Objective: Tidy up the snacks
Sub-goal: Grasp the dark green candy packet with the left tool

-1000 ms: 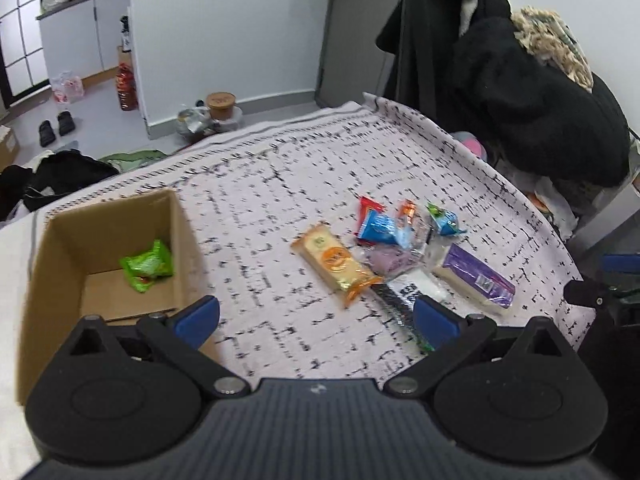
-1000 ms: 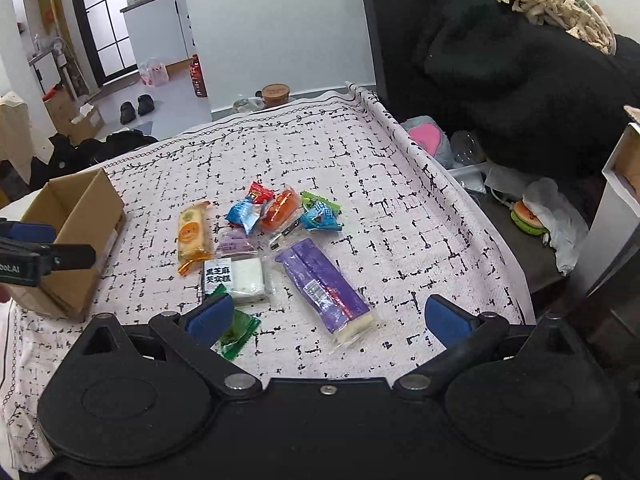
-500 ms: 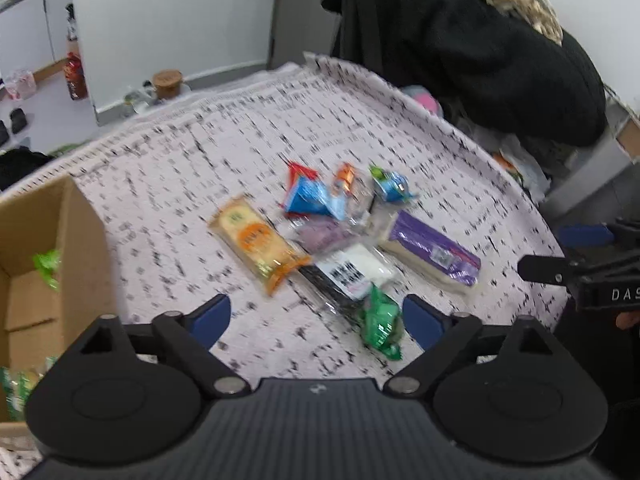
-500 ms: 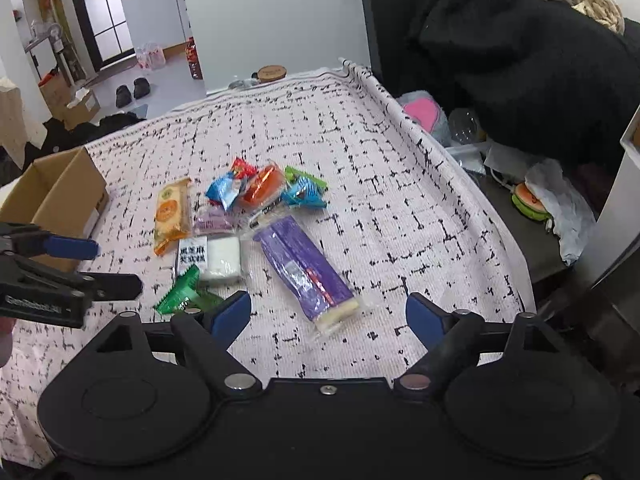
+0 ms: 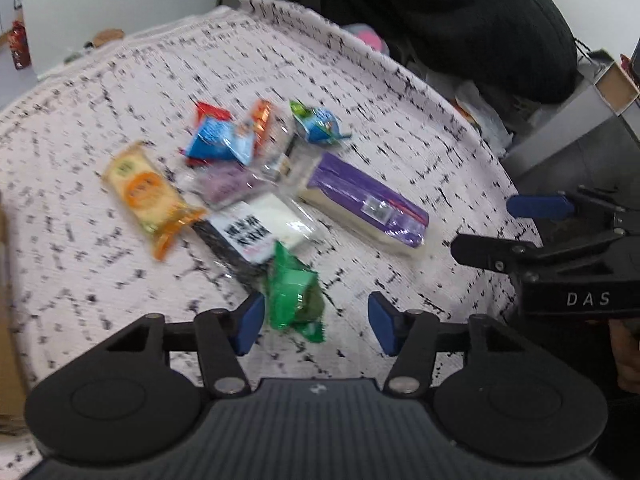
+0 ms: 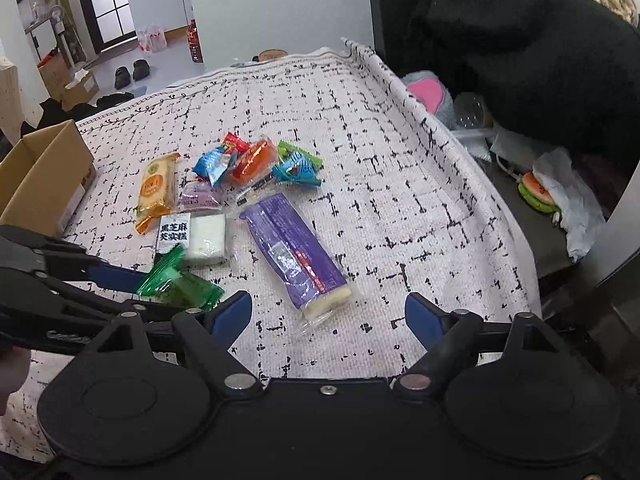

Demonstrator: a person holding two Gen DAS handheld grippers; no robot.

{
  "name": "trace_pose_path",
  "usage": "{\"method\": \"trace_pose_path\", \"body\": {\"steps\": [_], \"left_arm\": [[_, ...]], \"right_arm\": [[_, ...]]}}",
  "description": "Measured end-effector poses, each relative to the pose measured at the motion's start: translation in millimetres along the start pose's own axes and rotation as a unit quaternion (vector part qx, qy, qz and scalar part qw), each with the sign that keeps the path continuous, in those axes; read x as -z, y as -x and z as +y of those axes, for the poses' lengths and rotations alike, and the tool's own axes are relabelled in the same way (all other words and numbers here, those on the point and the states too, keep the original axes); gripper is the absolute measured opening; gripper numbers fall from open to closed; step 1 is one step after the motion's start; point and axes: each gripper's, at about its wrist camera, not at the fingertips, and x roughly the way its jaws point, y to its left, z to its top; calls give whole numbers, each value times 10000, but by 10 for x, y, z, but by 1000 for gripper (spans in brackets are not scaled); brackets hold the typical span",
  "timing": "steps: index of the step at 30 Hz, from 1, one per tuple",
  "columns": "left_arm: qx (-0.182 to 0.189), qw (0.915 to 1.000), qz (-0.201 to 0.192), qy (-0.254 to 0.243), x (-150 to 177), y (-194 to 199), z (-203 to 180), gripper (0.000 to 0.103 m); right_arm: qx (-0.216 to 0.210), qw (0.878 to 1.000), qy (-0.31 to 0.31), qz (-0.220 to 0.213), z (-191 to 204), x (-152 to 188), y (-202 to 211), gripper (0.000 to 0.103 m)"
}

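Observation:
Loose snacks lie on a patterned cloth. A green packet sits between the closing jaws of my left gripper, close to the left pad, with a gap to the right pad. From the right wrist view the left gripper straddles that green packet. My right gripper stands open just short of the near end of a long purple pack, not touching it. Behind lie a white black-labelled packet, an orange-yellow packet and several small bright packets.
An open cardboard box stands at the cloth's left edge. The cloth drops off at the right, where dark clothing and floor clutter lie. My right gripper hovers to the right of the left one.
My left gripper swung from the box over to the snack pile, sank onto the green packet and narrowed its jaws. My right gripper dropped slightly toward the purple pack and narrowed a little.

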Motion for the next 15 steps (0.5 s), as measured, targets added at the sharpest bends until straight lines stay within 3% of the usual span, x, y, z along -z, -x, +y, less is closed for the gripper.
{"method": "trace_pose_path", "body": {"steps": [8, 12, 15], "left_arm": [[136, 9987, 362, 326, -51, -283, 76, 28], [181, 9983, 497, 239, -19, -347, 50, 0], [81, 9984, 405, 378, -13, -290, 133, 0]], "right_arm": [[-115, 9999, -59, 92, -36, -16, -114, 80], [-163, 9997, -148, 109, -68, -50, -183, 80], [-181, 9996, -171, 94, -69, -87, -223, 80]]}}
